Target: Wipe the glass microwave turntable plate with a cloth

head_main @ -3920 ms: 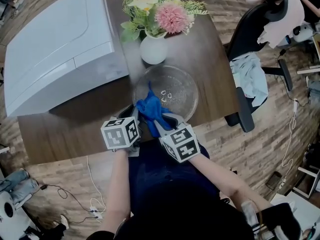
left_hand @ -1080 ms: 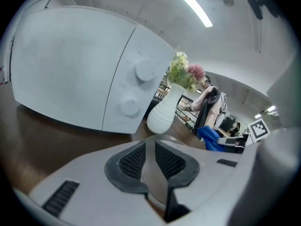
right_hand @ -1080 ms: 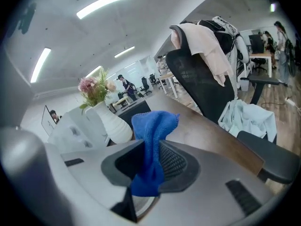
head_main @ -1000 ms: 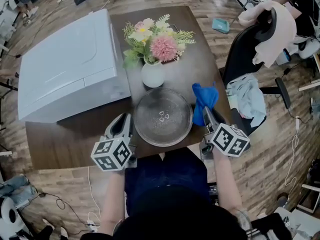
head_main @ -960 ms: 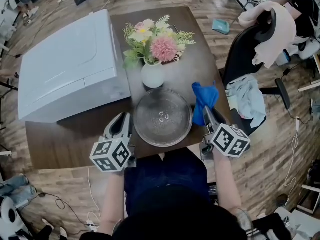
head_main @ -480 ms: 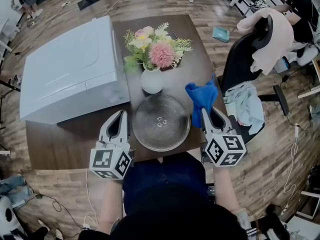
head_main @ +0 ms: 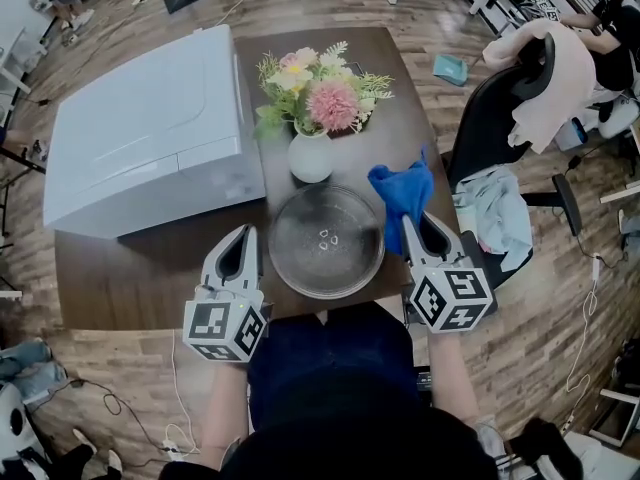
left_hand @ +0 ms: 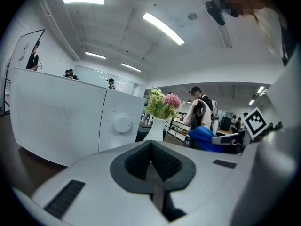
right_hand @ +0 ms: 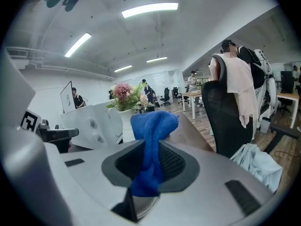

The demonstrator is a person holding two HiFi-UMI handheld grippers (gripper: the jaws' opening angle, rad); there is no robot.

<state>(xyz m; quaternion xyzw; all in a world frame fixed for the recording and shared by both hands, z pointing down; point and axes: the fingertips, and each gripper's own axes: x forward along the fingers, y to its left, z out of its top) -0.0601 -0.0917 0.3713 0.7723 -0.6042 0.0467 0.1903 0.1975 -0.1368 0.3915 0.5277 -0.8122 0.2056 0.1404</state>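
Left gripper: jaws together, empty, just left of glass turntable plate. Right gripper: jaws clamped on bunched blue cloth, beside the plate's right rim, apparently clear of the glass. Plate: flat on desk, between both grippers, before flower vase. Wiping judged not under way; whole surface left to wipe

Blue cloth, clear glass plate, white vase, dark-brown table

On the dark brown wooden table, a large white boxy appliance fills ten o'clock, a round white vase of pink and cream flowers stands at twelve, and a black office chair draped with pale garments sits at two.
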